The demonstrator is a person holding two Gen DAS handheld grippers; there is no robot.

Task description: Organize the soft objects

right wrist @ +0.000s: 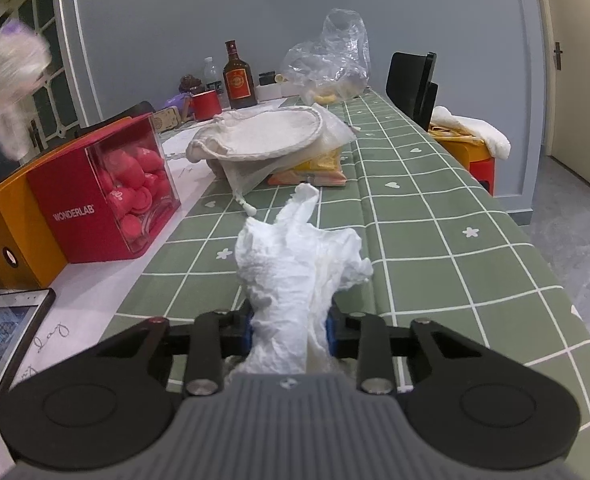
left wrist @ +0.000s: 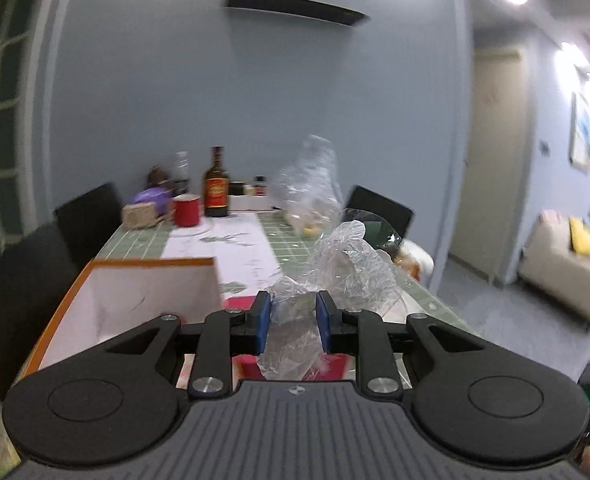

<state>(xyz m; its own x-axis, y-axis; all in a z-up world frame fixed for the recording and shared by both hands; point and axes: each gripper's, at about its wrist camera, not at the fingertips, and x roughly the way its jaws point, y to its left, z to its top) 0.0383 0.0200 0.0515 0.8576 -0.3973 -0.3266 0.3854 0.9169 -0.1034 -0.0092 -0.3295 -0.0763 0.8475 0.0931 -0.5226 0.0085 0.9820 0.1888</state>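
1. Green checked cloth covers our desk [right wrist: 435, 216], with a red WONDERLAB box [right wrist: 95, 200] on it.
2. Our left gripper [left wrist: 294, 322] pinches crumpled clear plastic wrap [left wrist: 335, 272] beside that box.
3. Our right gripper [right wrist: 289, 330] clamps white tissue [right wrist: 295, 260], right of the box.

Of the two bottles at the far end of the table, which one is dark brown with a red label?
The taller liquor bottle, beside the red cup; the other bottle is clear plastic.
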